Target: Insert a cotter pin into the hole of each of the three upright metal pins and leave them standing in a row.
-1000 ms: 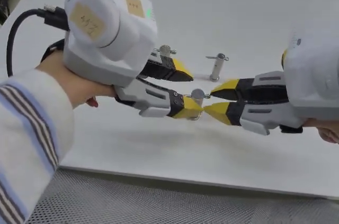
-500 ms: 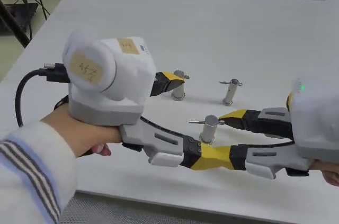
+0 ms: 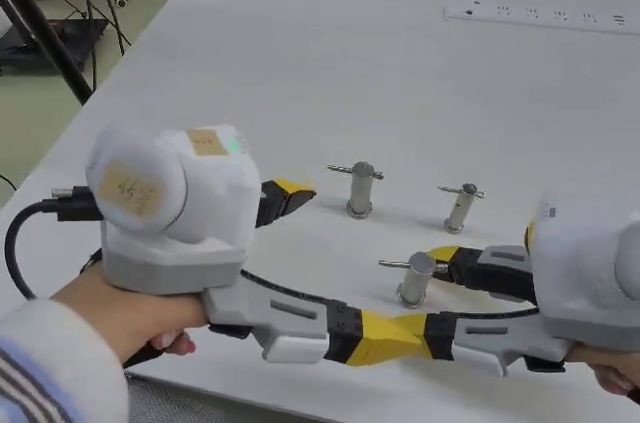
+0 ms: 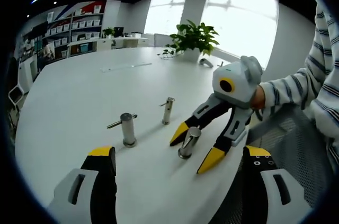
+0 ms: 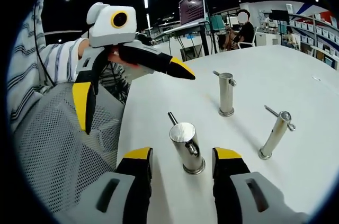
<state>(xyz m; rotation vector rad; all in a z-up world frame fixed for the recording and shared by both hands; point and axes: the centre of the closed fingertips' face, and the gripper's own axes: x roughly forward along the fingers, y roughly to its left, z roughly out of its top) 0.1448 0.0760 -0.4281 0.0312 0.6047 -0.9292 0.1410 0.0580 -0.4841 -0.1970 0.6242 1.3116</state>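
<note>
Three upright metal pins stand on the white table (image 3: 420, 73), each with a cotter pin through its top: back left pin (image 3: 360, 189), back right pin (image 3: 460, 207), near pin (image 3: 415, 280). My right gripper (image 3: 420, 293) is open. Its jaws straddle the near pin (image 5: 186, 147) with a little room on each side. My left gripper (image 3: 348, 259) is wide open to the left of that pin and holds nothing. In the left gripper view the near pin (image 4: 188, 142) stands between the right gripper's (image 4: 190, 154) yellow tips. The left gripper (image 5: 135, 99) also hangs open in the right gripper view.
A white power strip (image 3: 545, 17) lies at the table's far edge. The near table edge runs just below both grippers, over a grey mesh surface (image 3: 180, 408). Office chairs and cables stand on the floor to the far left.
My left gripper has let go of the near pin, drawn back left and opened wide. My right gripper has slid forward so its jaws flank that pin. The head camera has lifted.
</note>
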